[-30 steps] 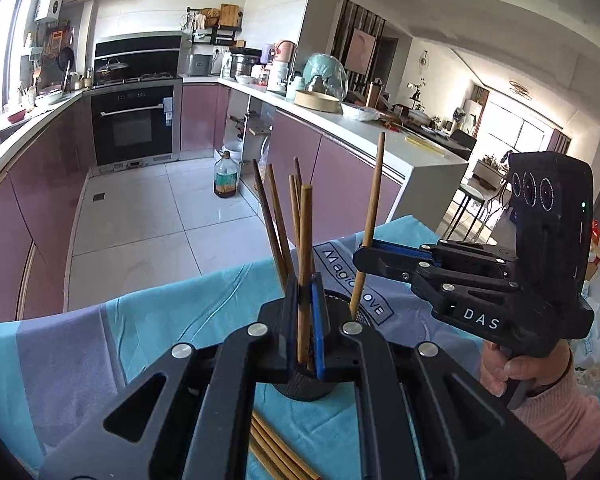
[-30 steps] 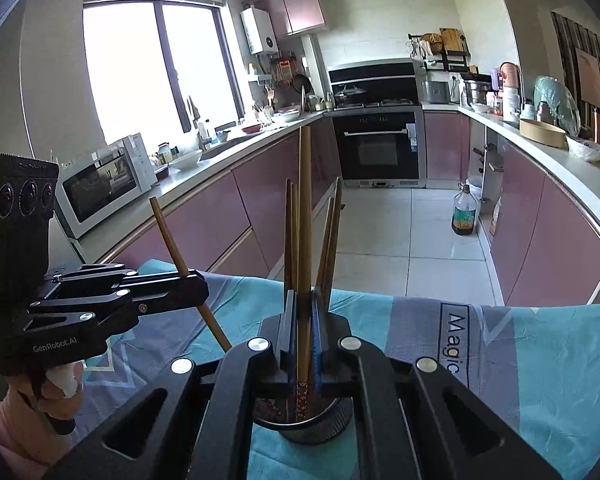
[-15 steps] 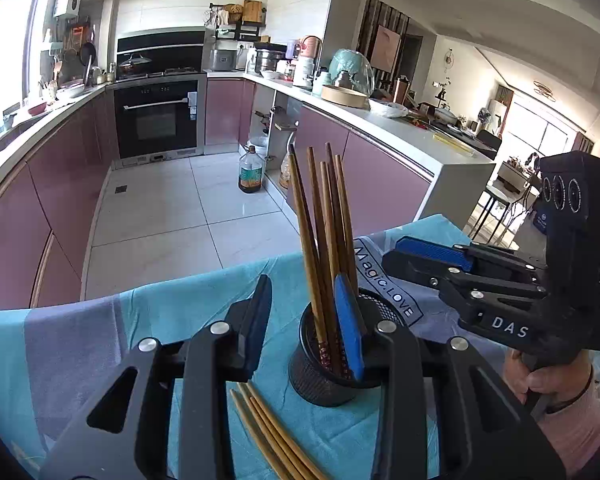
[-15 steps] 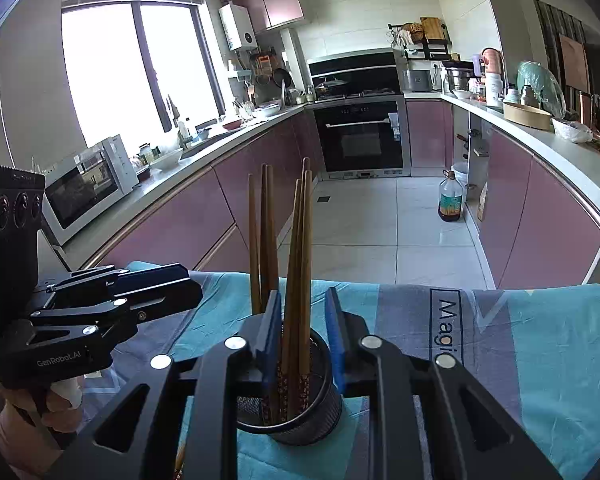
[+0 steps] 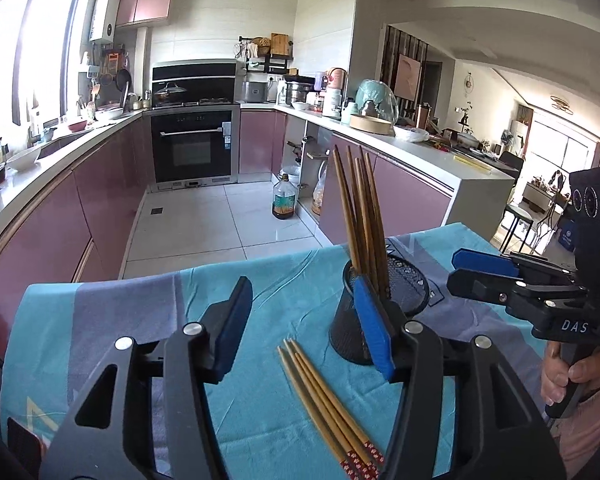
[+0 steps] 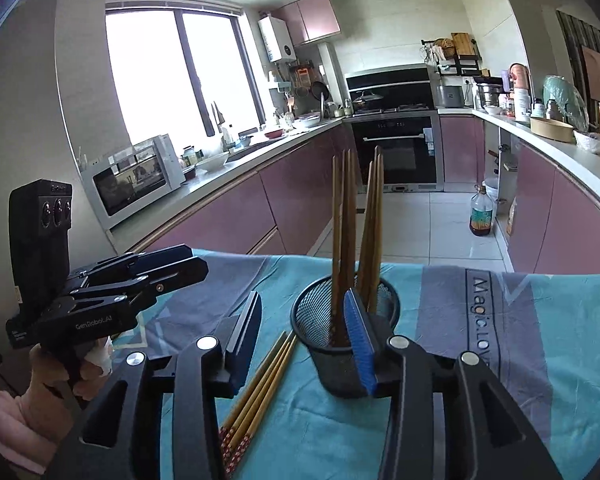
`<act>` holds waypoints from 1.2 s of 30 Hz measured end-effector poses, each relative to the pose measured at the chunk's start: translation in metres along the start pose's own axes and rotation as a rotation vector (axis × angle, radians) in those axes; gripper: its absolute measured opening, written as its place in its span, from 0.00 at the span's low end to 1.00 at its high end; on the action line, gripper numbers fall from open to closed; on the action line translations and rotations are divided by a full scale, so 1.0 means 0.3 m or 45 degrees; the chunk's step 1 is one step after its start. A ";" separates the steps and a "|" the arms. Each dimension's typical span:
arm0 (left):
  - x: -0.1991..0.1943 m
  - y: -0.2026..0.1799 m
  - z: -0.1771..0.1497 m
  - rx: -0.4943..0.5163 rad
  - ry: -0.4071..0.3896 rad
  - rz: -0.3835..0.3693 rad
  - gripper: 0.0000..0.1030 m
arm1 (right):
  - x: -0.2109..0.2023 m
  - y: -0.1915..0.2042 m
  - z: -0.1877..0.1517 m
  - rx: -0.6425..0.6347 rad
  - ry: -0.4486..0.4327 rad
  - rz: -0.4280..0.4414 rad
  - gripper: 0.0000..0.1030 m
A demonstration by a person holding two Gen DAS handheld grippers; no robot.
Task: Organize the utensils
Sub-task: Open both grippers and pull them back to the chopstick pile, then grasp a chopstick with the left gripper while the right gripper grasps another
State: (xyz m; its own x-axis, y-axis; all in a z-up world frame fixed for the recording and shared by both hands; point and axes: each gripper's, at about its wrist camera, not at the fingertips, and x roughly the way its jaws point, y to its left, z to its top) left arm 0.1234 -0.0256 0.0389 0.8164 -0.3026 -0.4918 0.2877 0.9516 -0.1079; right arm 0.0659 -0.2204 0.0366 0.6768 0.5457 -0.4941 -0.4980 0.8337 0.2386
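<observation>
Black mesh cup [image 5: 380,312] on teal cloth [image 5: 292,280], chopsticks [image 5: 360,216] upright inside; loose chopsticks [image 5: 324,396] flat beside cup. Left gripper [image 5: 300,328] spread wide, empty.

Right wrist view: right gripper [image 6: 304,340] spread, empty, one finger [image 6: 360,344] before cup [image 6: 340,320]; loose chopsticks [image 6: 260,380] left of cup.

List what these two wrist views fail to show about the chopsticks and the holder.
- Loose chopsticks: patterned ends cut off by the bottom edge in the left wrist view; in the right wrist view the right gripper hides part of the bundle, so the count stays uncertain.
- Mesh holder: the left gripper finger hides part of its front wall.
- Upright chopsticks: they overlap in both views, so their number is unclear.
</observation>
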 end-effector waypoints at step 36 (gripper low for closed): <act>0.070 0.042 -0.390 -0.085 0.338 0.045 0.60 | 0.278 0.137 -0.305 -0.049 0.442 -0.071 0.31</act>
State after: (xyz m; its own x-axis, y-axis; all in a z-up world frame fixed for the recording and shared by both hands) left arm 0.0857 -0.0136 -0.0739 0.6629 -0.2530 -0.7047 0.2206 0.9654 -0.1391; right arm 0.0522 -0.1483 -0.0713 0.4823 0.4325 -0.7618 -0.4902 0.8540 0.1745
